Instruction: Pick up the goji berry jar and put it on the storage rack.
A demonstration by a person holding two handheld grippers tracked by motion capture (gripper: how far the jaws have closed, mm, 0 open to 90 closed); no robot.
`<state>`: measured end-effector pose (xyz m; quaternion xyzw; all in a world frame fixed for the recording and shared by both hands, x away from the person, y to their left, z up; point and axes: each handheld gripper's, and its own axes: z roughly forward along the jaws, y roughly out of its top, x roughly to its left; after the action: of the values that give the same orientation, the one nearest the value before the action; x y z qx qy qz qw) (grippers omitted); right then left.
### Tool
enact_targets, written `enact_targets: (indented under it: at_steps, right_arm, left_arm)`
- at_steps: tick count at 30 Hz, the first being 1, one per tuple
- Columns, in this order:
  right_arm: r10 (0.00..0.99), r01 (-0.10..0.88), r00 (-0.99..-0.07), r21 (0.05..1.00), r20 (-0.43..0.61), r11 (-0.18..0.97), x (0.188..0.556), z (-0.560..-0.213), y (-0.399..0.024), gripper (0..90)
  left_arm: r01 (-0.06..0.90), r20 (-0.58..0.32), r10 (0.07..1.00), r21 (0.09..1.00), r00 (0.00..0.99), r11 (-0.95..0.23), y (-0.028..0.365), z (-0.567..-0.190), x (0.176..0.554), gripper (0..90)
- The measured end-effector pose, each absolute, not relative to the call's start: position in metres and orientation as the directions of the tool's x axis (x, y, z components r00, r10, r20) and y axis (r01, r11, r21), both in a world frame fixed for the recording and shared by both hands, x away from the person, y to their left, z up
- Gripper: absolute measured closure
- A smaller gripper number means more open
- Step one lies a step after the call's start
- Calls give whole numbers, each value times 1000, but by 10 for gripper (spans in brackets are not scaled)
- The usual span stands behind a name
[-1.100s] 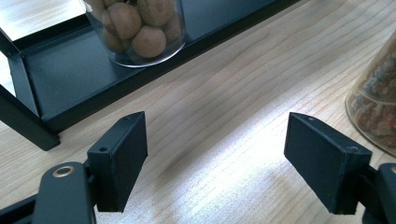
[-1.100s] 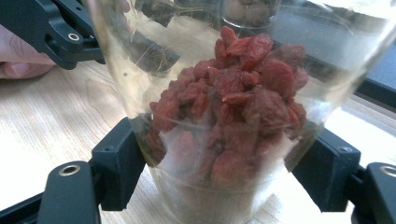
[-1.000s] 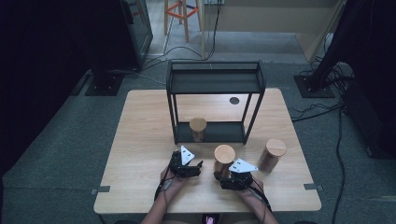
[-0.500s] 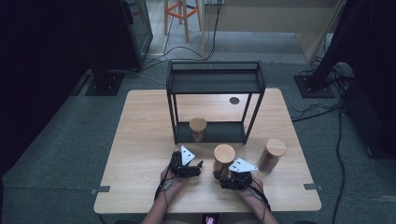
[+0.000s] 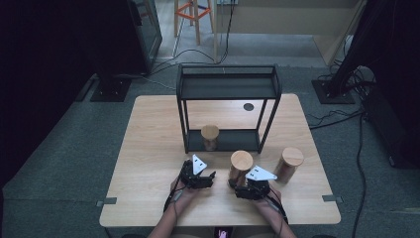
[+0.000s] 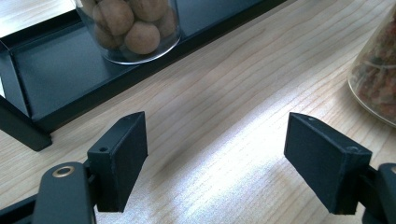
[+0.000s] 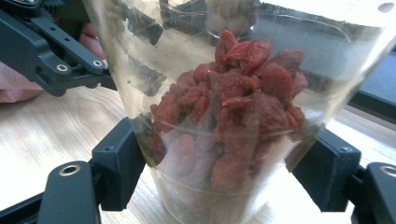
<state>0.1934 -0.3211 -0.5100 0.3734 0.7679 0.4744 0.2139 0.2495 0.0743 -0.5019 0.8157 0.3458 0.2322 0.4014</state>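
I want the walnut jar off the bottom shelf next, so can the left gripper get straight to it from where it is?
Probably yes. The left gripper is open with nothing between its jaws, and bare table lies between it and the walnut jar on the rack's bottom shelf. The shelf's front is open there.

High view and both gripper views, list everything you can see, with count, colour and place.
Table: one, light wood, centre.
Shelf rack: one, black, back of table.
Jar of walnuts: one, clear, wooden lid, on rack's bottom shelf.
Jar of red dried fruit: one, clear, wooden lid, between right gripper's jaws.
Third jar: one, wooden lid, right of it.
Stool: one, orange and wood, floor behind.
Left gripper: black, open, over bare table.
Right gripper: black, around the fruit jar.
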Motion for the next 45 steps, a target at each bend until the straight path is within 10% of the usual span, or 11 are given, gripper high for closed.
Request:
enact_targets:
  at_steps: [45]
  right_arm:
    - [813,379,-583,891,21,249,207,-498,-305,247]
  left_arm:
    - [373,125,743,803,657,-464,70,-501,249,215]
